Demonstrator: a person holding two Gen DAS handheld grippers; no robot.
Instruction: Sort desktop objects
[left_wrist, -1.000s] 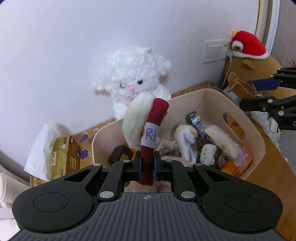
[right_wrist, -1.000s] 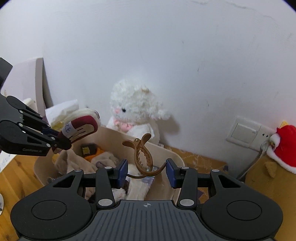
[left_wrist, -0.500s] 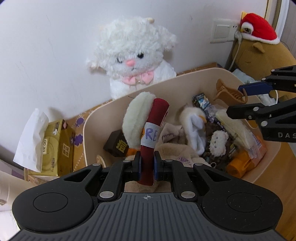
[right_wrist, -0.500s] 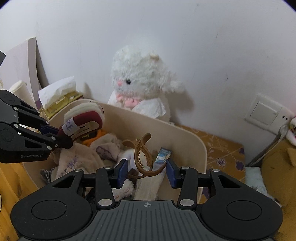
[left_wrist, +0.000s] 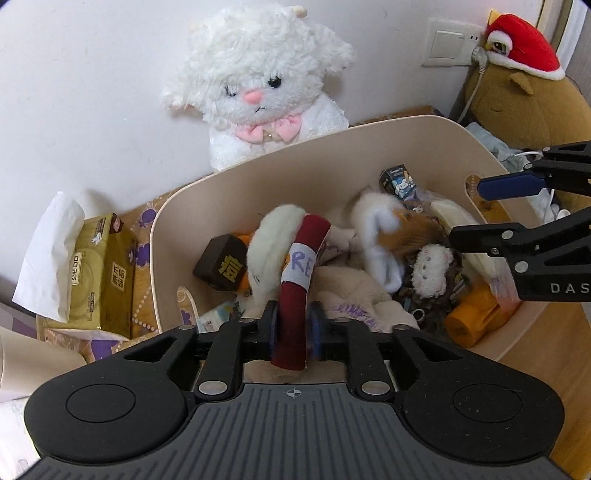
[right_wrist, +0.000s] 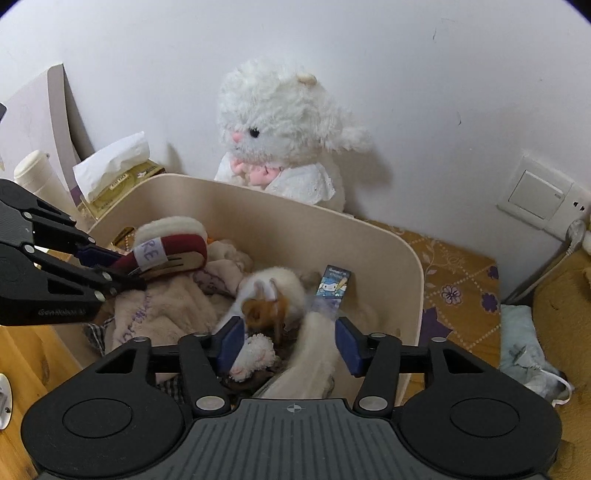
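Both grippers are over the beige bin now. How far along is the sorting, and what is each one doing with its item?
Done: the beige bin already holds plush toys, a blanket and small boxes. The brown hair claw is blurred below the right gripper, whose jaws are opening with nothing between the pads. In hand: the left gripper is opening around the red-and-white hair clip, which stands between its jaws. Left: tissue pack and cup outside.

Beige bin (right_wrist: 369, 236) crammed with plushies, top wide open; white lamb plush (right_wrist: 280, 129) blocks back rim, tissue box (left_wrist: 99, 273) hugs left wall.
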